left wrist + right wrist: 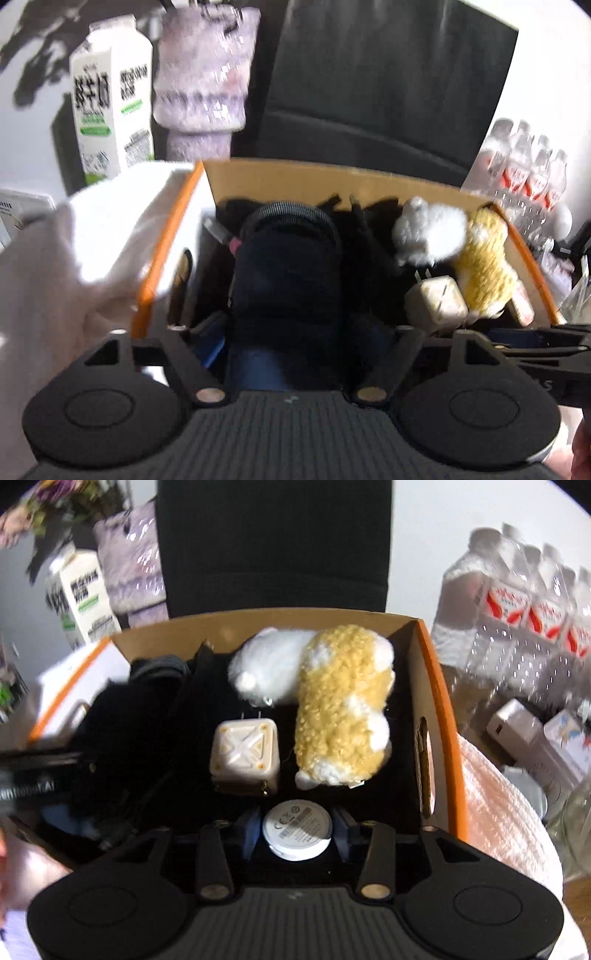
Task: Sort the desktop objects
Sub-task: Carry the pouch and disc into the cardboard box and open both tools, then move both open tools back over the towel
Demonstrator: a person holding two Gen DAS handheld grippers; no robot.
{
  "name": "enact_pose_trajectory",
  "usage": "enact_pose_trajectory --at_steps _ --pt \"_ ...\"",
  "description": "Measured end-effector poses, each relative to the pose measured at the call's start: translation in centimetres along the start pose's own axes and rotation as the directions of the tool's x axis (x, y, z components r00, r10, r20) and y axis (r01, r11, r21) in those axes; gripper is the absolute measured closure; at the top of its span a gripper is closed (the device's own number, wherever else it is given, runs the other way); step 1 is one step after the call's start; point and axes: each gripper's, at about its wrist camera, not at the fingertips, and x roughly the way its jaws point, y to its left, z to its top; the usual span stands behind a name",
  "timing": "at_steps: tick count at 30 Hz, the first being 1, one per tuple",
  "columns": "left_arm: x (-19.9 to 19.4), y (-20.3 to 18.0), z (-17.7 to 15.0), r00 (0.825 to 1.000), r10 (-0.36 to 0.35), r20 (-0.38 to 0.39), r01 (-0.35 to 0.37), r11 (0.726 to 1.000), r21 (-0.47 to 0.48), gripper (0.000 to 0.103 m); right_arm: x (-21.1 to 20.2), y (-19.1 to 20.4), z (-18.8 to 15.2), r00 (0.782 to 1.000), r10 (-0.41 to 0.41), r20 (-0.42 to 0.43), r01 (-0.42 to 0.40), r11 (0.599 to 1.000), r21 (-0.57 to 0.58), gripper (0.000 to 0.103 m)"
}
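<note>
Both grippers sit over the orange-rimmed cardboard box. Left gripper pinches a dark zip pouch, probably fabric, view blurred. Right gripper clamps a white round puck just above the box's near edge. Plush toy and white charger cube lie inside, side by side.

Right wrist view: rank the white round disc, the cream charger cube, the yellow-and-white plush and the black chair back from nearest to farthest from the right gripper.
1. White round disc: between the right gripper's fingers, inside the cardboard box.
2. Cream charger cube: just beyond, slightly left.
3. Yellow-and-white plush: beyond and right, reaching the far wall.
4. Black chair back: behind the box.
</note>
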Motion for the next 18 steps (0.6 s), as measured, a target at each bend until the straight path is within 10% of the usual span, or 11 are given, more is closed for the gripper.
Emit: enact_pose_trajectory --at_steps 4,18 --pt "-2.9 -0.2 1.1 1.000 -0.013 0.023 0.012 1.000 0.014 0.007 -3.6 0.3 0.4 0.998 -0.016 0.067 0.016 1.000 0.004 0.022" --pt "-11.4 -2.4 -3.0 0.996 0.079 0.039 -0.082 0.993 0.083 0.000 -12.2 2.3 -3.6 0.978 -0.046 0.203 0.043 0.999 0.019 0.009"
